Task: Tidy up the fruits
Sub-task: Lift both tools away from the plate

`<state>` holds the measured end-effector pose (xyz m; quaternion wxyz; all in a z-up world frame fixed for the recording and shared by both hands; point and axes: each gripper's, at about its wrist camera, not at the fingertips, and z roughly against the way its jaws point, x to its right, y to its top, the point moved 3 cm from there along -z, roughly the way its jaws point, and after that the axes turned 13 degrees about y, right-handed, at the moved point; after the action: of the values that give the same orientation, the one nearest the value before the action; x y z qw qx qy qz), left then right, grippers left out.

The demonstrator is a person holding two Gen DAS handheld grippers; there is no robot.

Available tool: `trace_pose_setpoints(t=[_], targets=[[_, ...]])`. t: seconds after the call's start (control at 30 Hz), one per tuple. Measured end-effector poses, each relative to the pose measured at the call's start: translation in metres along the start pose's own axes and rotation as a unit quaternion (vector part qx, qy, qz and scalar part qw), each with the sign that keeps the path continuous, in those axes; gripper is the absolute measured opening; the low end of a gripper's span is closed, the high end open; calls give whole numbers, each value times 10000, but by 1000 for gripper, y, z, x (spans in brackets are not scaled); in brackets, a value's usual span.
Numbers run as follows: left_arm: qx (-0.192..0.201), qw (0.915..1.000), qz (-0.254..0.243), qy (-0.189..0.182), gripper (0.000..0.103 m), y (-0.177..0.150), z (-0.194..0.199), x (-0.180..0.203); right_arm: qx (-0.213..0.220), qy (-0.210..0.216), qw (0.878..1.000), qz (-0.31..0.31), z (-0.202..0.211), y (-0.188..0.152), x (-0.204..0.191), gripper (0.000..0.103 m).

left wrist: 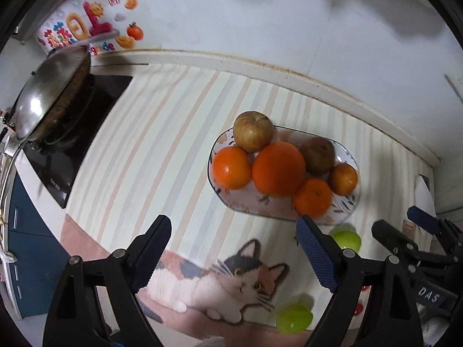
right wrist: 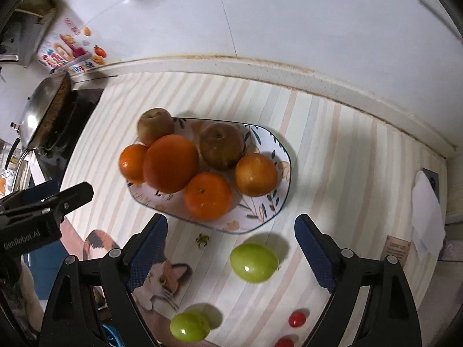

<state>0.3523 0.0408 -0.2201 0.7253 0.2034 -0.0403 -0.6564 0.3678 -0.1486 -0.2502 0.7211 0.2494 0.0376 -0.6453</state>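
Observation:
A floral plate (left wrist: 341,211) (right wrist: 260,211) on the striped mat holds two apples (left wrist: 253,130) (right wrist: 221,145) and several oranges (left wrist: 278,168) (right wrist: 170,163). Two green fruits lie loose on the mat in front of it (right wrist: 254,262) (right wrist: 189,326); they also show in the left wrist view (left wrist: 347,240) (left wrist: 293,318). Two small red tomatoes (right wrist: 297,318) lie near the front edge. My left gripper (left wrist: 234,251) is open and empty, above the cat picture. My right gripper (right wrist: 231,251) is open and empty, just above the nearer green fruit.
A wok with a steel lid (left wrist: 43,101) (right wrist: 43,110) sits on a black stove at the left. A white cloth (right wrist: 428,217) lies at the right edge. The tiled wall (right wrist: 289,14) runs behind the counter. A small green stem piece (right wrist: 202,240) lies on the mat.

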Motion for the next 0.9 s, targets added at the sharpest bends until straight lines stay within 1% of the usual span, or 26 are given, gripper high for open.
trace_pose_setpoints(t=[0.23,0.33,0.43,0.6,0.9], targets=[[459,9988,161,-77,88,-30,50,-8,375,57,9991,196,52,-25,-21,92],[578,9979,236,-187,88,-42,68,-10,541,54,9980,336,76,-34,-32,92],[712,9969,274,-201,88,-53,84,-11,699,71,9966,439,99,-43,-41,92],[866,9952,388,-231,88,-65,104,-14,920,107,9941,559,132,-56,-51,92],[1093,9929,395,-259,88,-77,132,-14,1182,203,9902,720,173,-70,-66,92]])
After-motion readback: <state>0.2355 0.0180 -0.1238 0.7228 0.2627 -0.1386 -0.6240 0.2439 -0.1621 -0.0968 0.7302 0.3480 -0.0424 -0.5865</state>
